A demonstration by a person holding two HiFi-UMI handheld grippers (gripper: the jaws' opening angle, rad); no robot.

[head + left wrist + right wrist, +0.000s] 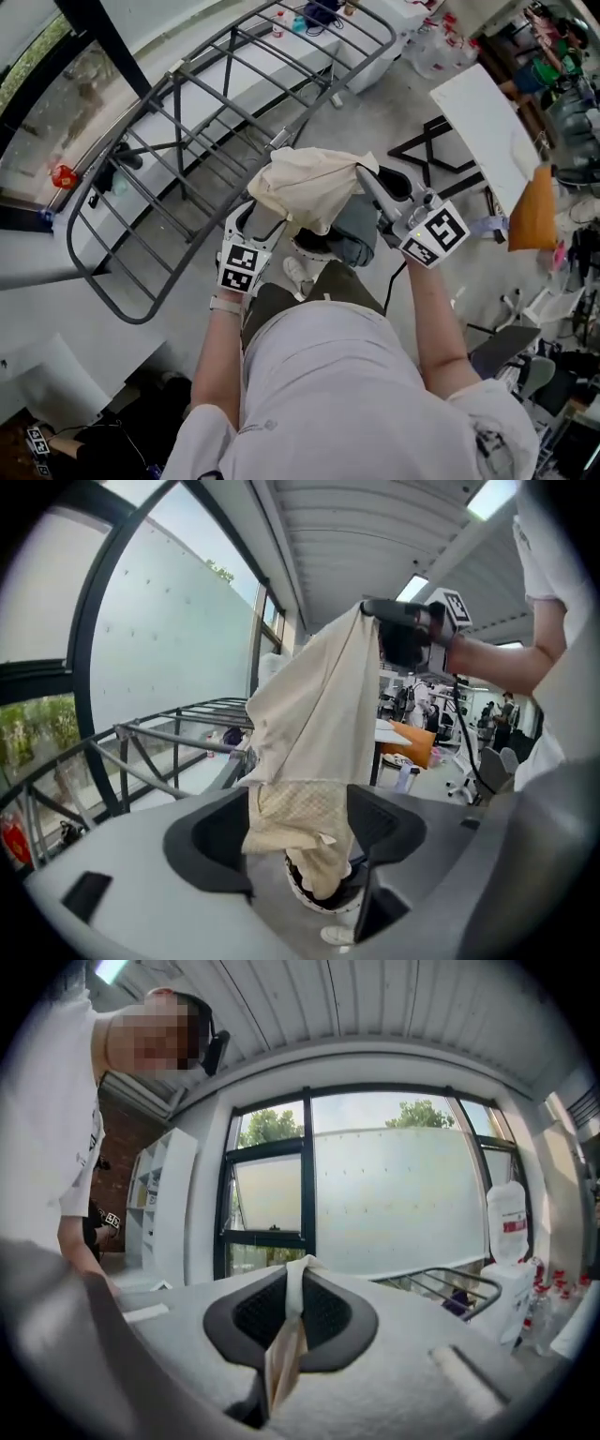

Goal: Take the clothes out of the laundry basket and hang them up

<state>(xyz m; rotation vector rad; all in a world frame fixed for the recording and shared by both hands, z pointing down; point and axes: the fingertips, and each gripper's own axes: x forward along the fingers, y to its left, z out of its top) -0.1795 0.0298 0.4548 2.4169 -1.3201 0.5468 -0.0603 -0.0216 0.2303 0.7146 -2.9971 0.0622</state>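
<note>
Cloth status: cream garment (305, 187) was up in the air in front of the person, just beside the near end of the metal drying rack (187, 159), not on it yet. Top edge was with the right gripper (364, 176): jaws clamped together on a thin fold of the fabric, held higher than the other tool. Lower down, the left gripper (255, 223) had its jaws spread wide. The garment's waffle-textured bottom part hung between them, pads not pressing on it. Rack ran along the window (37, 112) side of the room.
</note>
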